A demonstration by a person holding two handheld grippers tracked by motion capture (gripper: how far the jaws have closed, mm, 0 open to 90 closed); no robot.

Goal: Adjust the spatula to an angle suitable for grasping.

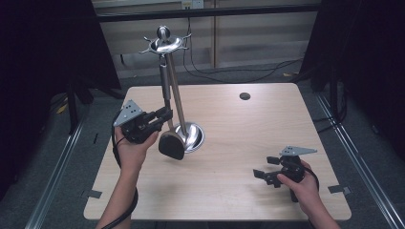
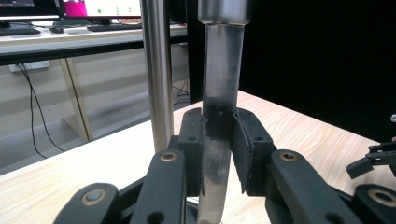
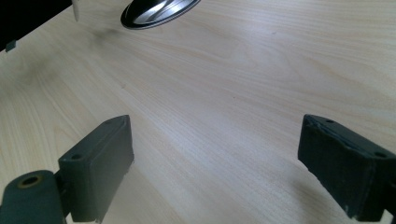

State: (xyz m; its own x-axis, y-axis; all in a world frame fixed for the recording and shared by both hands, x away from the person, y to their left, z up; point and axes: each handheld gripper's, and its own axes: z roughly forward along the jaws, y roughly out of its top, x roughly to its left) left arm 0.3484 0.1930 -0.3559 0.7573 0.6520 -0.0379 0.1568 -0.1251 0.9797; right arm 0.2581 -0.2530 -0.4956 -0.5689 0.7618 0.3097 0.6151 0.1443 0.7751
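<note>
Steel-handled black ladle point(image 1: 171, 143), hung on stand point(image 1: 177, 102), is clamped by left gripper point(image 1: 160, 118); right gripper point(image 1: 267, 171) gapes.

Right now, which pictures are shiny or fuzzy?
High view: dark sides, bright glints on the metal stand. Left gripper view: the handle in the left gripper has a dull sheen; the nearest gripper parts are soft. Right gripper view: glare on the stand's base.

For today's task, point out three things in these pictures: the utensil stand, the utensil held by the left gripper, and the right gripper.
utensil stand point(image 1: 192, 135): high view, on its round chrome base.
utensil point(image 1: 172, 145): high view, on its black head.
left gripper point(image 2: 217, 154): left gripper view, between its pads.
right gripper point(image 1: 265, 168): high view, between its open jaws.
</note>
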